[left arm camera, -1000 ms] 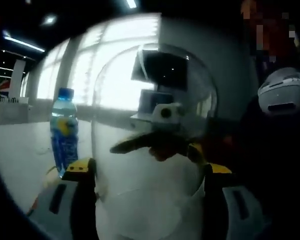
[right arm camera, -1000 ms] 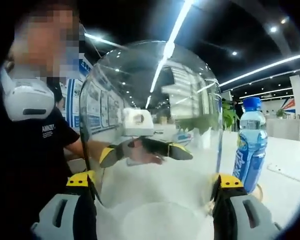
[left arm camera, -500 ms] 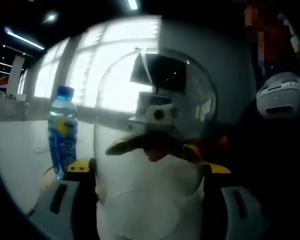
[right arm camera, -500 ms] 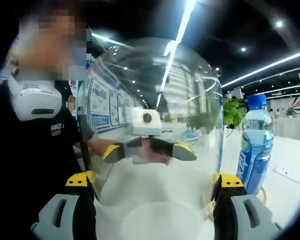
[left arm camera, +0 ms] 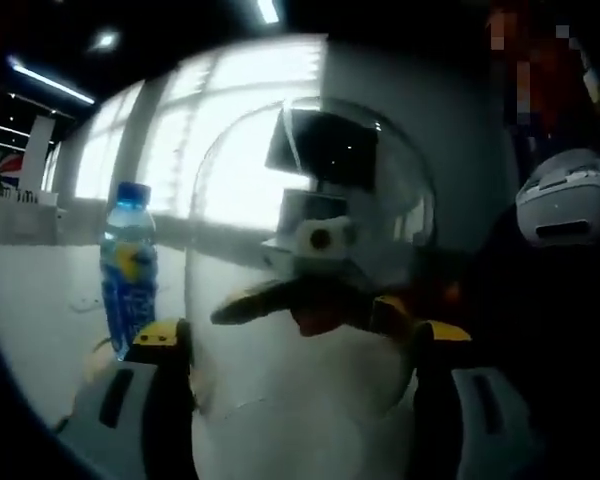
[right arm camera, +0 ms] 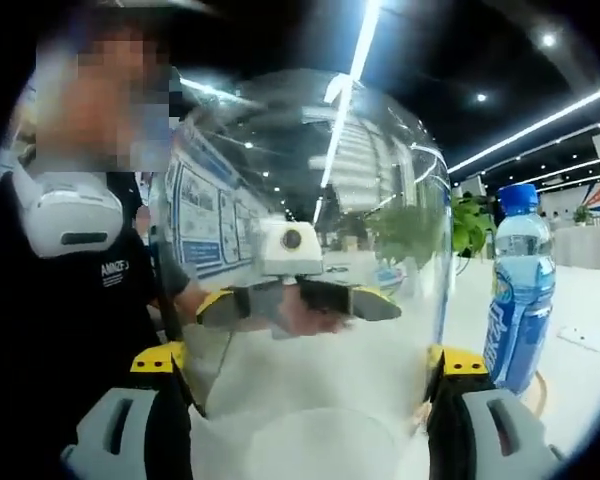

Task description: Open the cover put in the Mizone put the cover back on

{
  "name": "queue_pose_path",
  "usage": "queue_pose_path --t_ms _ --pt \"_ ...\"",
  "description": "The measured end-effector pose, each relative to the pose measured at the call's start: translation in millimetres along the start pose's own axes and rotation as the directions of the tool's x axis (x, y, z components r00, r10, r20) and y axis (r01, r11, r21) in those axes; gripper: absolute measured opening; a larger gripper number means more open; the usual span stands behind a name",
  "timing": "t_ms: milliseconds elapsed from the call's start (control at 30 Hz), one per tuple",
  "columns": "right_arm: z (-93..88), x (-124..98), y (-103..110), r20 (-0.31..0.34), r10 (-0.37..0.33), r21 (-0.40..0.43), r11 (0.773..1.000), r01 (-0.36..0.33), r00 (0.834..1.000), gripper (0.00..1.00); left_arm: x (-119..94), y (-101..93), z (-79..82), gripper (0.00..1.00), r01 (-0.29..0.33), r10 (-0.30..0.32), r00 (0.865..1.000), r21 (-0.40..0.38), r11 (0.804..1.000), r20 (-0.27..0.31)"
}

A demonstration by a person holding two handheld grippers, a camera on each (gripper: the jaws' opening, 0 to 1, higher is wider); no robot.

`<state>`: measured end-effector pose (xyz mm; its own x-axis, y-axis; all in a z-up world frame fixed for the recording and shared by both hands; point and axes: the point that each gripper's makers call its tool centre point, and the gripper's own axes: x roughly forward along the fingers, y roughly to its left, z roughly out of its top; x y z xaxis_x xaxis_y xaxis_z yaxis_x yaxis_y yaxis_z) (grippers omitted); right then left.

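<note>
A clear glass dome cover (left arm camera: 310, 170) is clamped between the yellow-tipped jaws of my left gripper (left arm camera: 300, 335). From the opposite side, my right gripper (right arm camera: 312, 360) is shut on the same dome (right arm camera: 300, 150). Through the glass each view shows the other gripper: the right one (left arm camera: 315, 300) and the left one (right arm camera: 292, 300). The Mizone bottle (left arm camera: 128, 268), blue with a blue cap, stands upright on the white table, left of the dome in the left gripper view. In the right gripper view the bottle (right arm camera: 520, 295) is right of the dome and outside it.
A pale ring (right arm camera: 532, 390) lies at the bottle's foot on the white table (left arm camera: 40, 300). The person in a dark shirt (right arm camera: 70, 320) stands close behind the dome, with a white device (left arm camera: 565, 200) at the chest. Bright windows and ceiling lights lie beyond.
Both views have shifted slightly with the hands. The dome stays gripped from both sides, and the bottle stands in the same place beside it.
</note>
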<state>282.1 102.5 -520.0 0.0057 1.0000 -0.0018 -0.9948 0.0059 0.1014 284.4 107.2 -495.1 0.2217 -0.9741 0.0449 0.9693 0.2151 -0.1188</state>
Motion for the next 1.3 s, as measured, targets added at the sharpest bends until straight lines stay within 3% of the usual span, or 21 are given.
queue_pose_path --t_ms 133,267,433,633,800,1033,1300 --pt "17.8 1 7 0.026 0.0 -0.03 1.0 0.001 1.0 0.91 -1 -5.2 9.3 0.76 -0.002 0.002 1.0 0.01 1.0 0.022" --pt "20.9 1 15 -0.038 0.002 -0.069 0.998 -0.004 0.999 0.91 1 -16.4 11.2 0.77 0.002 0.0 0.999 0.05 0.999 -0.038" --pt "34.9 -2 18 -0.008 -0.002 -0.053 0.999 0.001 1.0 0.91 2 -18.2 24.7 0.77 -0.005 0.006 0.999 0.032 0.999 -0.04" --pt "51.5 -1 28 -0.034 -0.017 -0.086 0.996 0.014 0.999 0.91 5 -27.5 39.0 0.8 -0.016 0.022 0.996 0.063 0.998 -0.089" --pt "64.5 -3 35 -0.06 -0.018 -0.11 0.994 0.012 0.998 0.91 5 -34.9 48.3 0.81 -0.039 0.045 0.995 0.066 0.997 -0.09" --pt "90.0 -6 40 0.018 -0.002 -0.09 0.996 0.003 1.0 0.91 6 -40.5 77.8 0.81 -0.063 0.067 0.996 0.068 0.996 -0.059" --pt "121.6 -8 41 0.063 0.0 -0.056 0.998 0.004 0.998 0.9 10 -40.0 109.7 0.81 -0.075 0.077 0.996 0.041 0.996 -0.044"
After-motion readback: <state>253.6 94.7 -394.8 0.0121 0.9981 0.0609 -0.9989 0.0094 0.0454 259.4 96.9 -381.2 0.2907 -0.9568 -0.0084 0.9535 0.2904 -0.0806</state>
